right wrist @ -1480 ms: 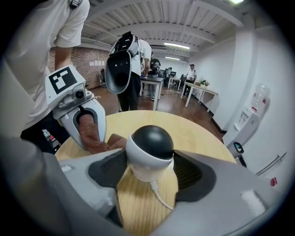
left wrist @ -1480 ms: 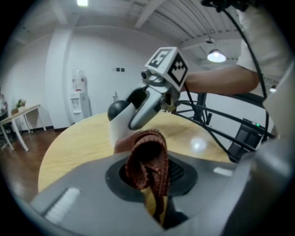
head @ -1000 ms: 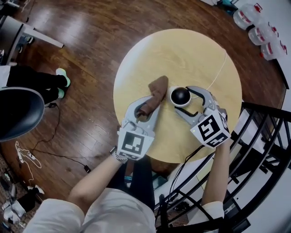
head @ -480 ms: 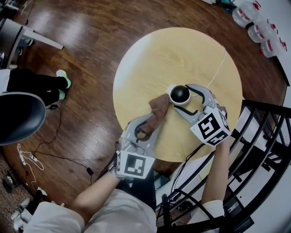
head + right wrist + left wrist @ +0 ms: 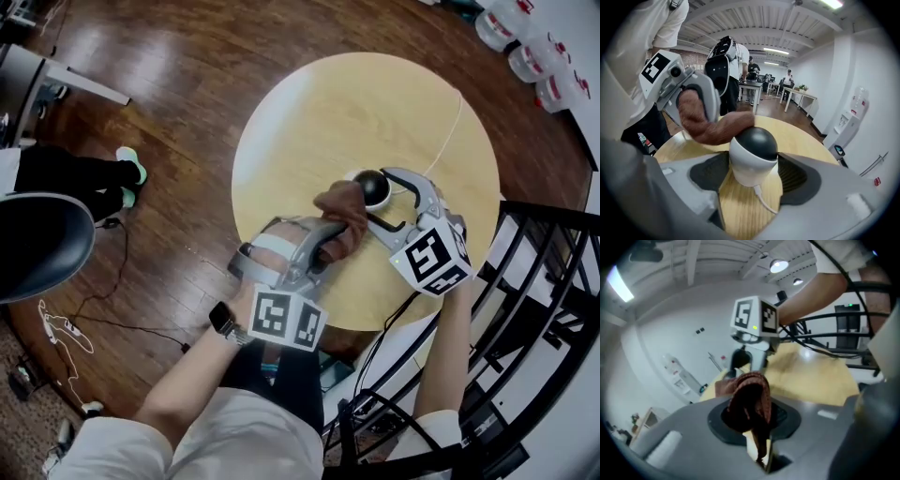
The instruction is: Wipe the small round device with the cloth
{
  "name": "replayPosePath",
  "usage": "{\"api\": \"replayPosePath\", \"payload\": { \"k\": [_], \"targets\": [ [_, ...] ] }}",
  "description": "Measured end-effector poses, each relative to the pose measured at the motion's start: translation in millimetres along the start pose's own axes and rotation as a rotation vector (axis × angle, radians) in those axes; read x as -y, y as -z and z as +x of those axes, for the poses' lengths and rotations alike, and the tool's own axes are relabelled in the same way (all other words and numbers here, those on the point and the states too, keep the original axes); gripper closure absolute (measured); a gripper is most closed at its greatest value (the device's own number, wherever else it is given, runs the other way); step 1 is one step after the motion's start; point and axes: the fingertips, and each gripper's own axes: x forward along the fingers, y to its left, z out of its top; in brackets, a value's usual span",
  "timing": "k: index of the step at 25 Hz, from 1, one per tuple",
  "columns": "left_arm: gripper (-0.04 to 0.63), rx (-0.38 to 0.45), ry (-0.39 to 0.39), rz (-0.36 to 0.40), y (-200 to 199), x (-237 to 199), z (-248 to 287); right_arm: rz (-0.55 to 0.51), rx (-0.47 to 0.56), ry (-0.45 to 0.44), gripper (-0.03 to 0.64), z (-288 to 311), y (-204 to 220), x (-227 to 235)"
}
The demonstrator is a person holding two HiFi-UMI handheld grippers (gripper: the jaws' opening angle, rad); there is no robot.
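The small round device [image 5: 376, 188], white with a dark dome, stands on the round wooden table [image 5: 356, 103]. My right gripper [image 5: 382, 199] is shut on its white base [image 5: 752, 171], one pad on each side. A brown cloth [image 5: 343, 217] is pinched in my left gripper [image 5: 330, 236], which is shut on it. The cloth's free end [image 5: 715, 125] rests against the left side of the dome [image 5: 757, 139]. In the left gripper view the cloth [image 5: 751, 399] bunches up between the jaws and hides most of the device. A white cable [image 5: 448, 141] runs from the device across the table.
Black metal railing [image 5: 539, 309] runs along the table's right side. Water bottles [image 5: 525, 47] stand at the top right. A black chair [image 5: 37, 234] and a person's legs with green shoes [image 5: 127, 167] are at the left. Cables [image 5: 56, 328] lie on the wooden floor.
My left gripper has swung to the right and turned, carrying the cloth from the table beside the device onto the dome. The right gripper has kept hold of the device in place.
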Motion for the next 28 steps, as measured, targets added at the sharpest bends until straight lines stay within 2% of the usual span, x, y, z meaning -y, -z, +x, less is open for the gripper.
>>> {"api": "replayPosePath", "payload": {
  "k": [2,4,7,11,14,16,17,19,21,24,28],
  "targets": [
    [0.526,-0.057,0.096,-0.005,21.6,28.1,-13.9,-0.001,-0.009,0.008,0.299,2.5,-1.4,-0.6],
    [0.526,-0.078,0.054,-0.041,32.0,28.3,-31.2,0.000,-0.007,0.010,0.299,6.0,-3.7,-1.6],
    [0.526,-0.014,-0.144,-0.125,16.5,-15.5,-45.8,0.003,-0.008,0.016,0.299,5.5,-2.6,-1.9],
    [0.526,0.105,-0.418,-0.137,-15.3,-91.7,-56.4,0.001,-0.013,0.032,0.299,5.9,-2.4,-0.6],
    [0.526,0.146,-0.518,-0.112,-30.8,-122.7,-57.4,0.003,-0.001,0.043,0.299,7.1,-3.0,0.5],
    [0.526,0.139,-0.508,-0.069,-36.7,-124.8,-46.1,0.008,0.008,0.048,0.299,6.7,-2.3,1.6],
    [0.526,0.129,-0.477,-0.035,-38.2,-119.8,-36.6,0.011,0.012,0.051,0.299,6.2,-1.8,2.2],
    [0.526,0.103,-0.382,0.027,-36.9,-102.9,-15.9,0.017,0.015,0.057,0.298,6.0,-1.8,2.7],
    [0.526,0.078,-0.292,0.056,-32.1,-84.7,-2.2,0.018,0.014,0.059,0.298,6.6,-2.9,1.9],
    [0.526,0.053,-0.194,0.059,-23.5,-59.4,6.1,0.020,0.022,0.057,0.298,7.0,-3.7,0.8],
    [0.526,0.043,-0.139,0.034,-12.5,-40.0,6.5,0.031,0.036,0.052,0.298,7.7,-4.2,0.9]
  ]
}}
